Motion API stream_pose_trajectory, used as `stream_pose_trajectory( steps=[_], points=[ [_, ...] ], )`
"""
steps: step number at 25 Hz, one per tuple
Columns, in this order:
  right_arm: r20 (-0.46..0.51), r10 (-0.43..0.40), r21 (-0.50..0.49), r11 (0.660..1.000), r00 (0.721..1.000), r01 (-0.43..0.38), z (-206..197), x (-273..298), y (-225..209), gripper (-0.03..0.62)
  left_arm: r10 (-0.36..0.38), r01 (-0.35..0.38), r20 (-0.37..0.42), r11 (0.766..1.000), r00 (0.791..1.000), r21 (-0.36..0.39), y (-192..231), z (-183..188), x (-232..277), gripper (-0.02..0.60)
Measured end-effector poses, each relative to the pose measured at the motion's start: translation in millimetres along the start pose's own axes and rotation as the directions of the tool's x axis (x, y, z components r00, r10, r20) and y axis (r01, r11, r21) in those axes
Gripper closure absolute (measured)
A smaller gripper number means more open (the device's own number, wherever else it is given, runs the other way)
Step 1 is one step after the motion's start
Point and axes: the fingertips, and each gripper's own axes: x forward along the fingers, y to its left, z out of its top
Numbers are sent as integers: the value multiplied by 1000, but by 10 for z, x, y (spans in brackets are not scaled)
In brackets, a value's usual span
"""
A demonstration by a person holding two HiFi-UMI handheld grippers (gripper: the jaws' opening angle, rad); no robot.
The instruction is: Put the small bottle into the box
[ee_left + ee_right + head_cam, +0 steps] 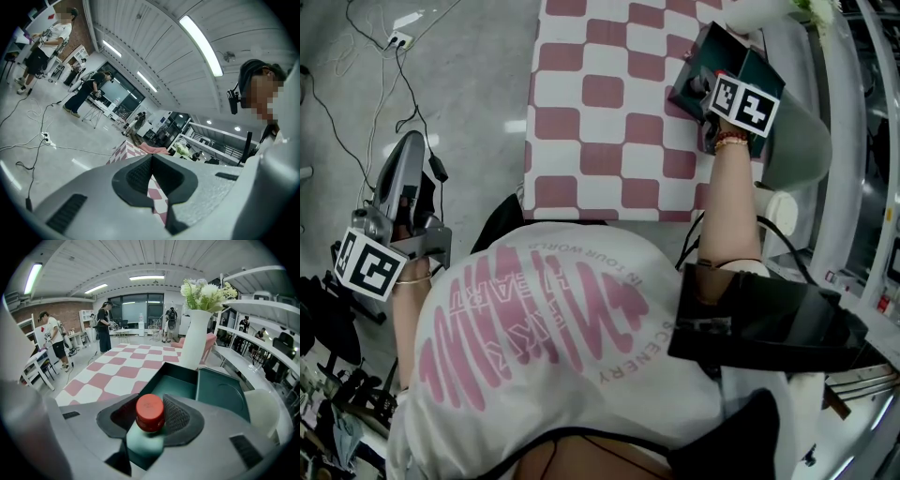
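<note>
In the right gripper view the small bottle (150, 412), pale green with a red cap, stands upright between the pads of my right gripper (150, 414), which is shut on it. Just ahead lies the dark green box (177, 385), its lid (220, 391) open to the right. From the head view my right gripper (705, 86) hangs over the box (703, 42) at the table's right edge; the bottle is hidden there. My left gripper (410, 145) is held off the table over the floor, its jaws (151, 161) shut on nothing.
A red-and-white checked cloth (609, 112) covers the table. A white vase of flowers (194, 341) stands just beyond the box. A white round object (783, 206) sits by the right shelf. Cables (384, 75) lie on the floor. People (104, 326) stand far off.
</note>
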Motion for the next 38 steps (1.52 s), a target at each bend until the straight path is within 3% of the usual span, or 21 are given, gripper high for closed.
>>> stream_pose_trajectory(
  steps=[20, 24, 29, 38],
  points=[
    [43, 31, 33, 999, 999, -32, 106, -100, -1, 401, 14, -14, 37, 1000, 999, 1, -68, 99, 28, 574],
    [92, 39, 62, 997, 995, -45, 195, -177, 20, 402, 13, -12, 51, 1000, 999, -17, -77, 129, 26, 574],
    [133, 37, 84, 995, 990, -48, 221, -314, 2, 461, -8, 8, 46, 1000, 999, -6, -143, 138, 49, 574],
    [177, 13, 118, 992, 984, -34, 198, -603, -6, 543, -133, 131, 59, 991, 989, 42, -436, 196, 214, 574]
  ],
)
